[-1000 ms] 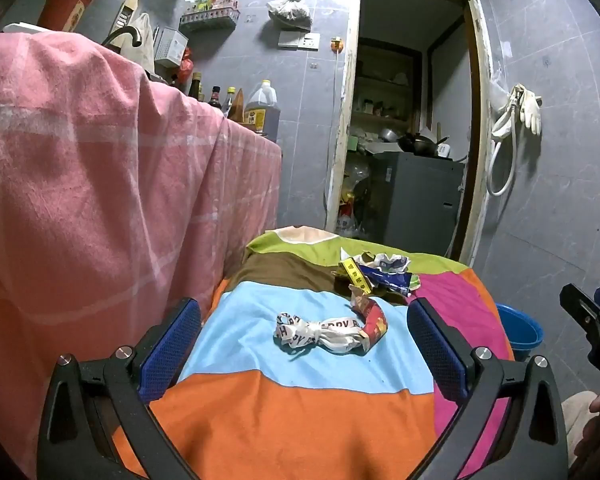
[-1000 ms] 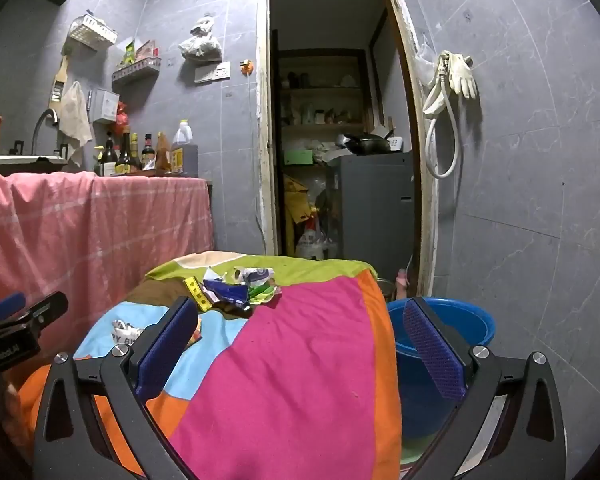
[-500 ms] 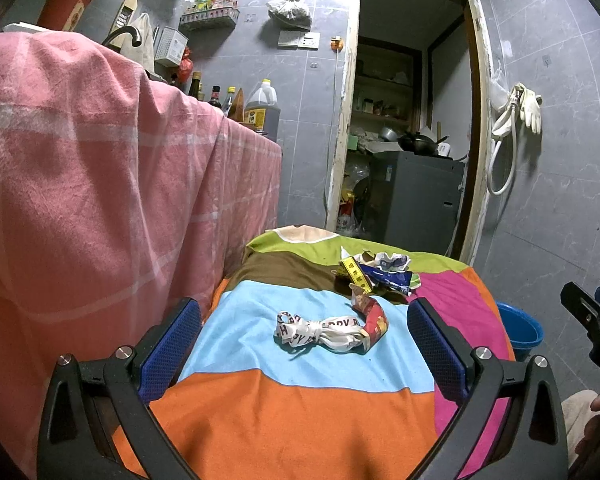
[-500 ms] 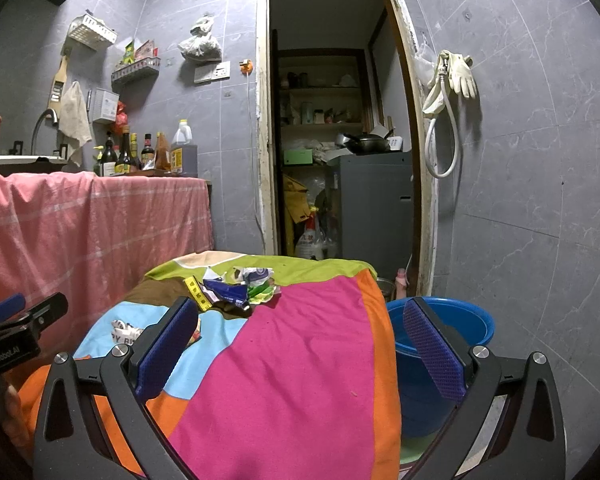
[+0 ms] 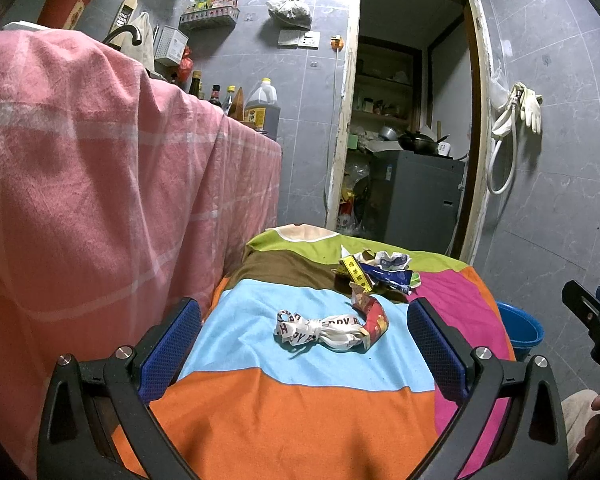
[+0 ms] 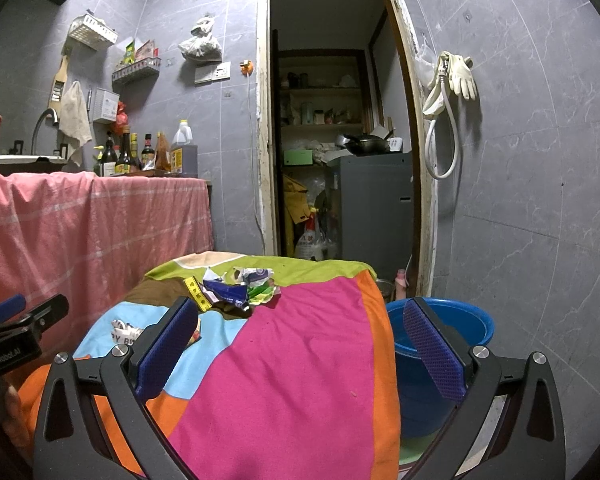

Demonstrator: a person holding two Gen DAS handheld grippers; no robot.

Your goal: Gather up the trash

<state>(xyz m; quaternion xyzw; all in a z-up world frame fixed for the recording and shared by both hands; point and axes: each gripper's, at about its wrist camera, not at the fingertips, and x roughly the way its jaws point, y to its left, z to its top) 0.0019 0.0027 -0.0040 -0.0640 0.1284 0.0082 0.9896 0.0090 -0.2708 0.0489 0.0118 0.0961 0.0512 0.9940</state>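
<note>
A twisted white printed wrapper [image 5: 320, 330] with a red packet [image 5: 374, 316] at its right end lies on the blue stripe of a colourful cloth-covered table [image 5: 292, 412]. A pile of crumpled blue, yellow and white wrappers [image 5: 374, 270] lies farther back; it also shows in the right wrist view [image 6: 236, 290]. My left gripper [image 5: 304, 344] is open and empty, just short of the white wrapper. My right gripper [image 6: 300, 344] is open and empty over the pink patch [image 6: 300, 360]. A blue bucket [image 6: 440, 344] stands right of the table.
A counter draped in pink cloth [image 5: 100, 200] rises close on the left, with bottles [image 6: 140, 152] on top. An open doorway [image 6: 336, 140] with a grey cabinet [image 6: 376, 204] lies behind the table. A hose and glove [image 6: 448, 92] hang on the right wall.
</note>
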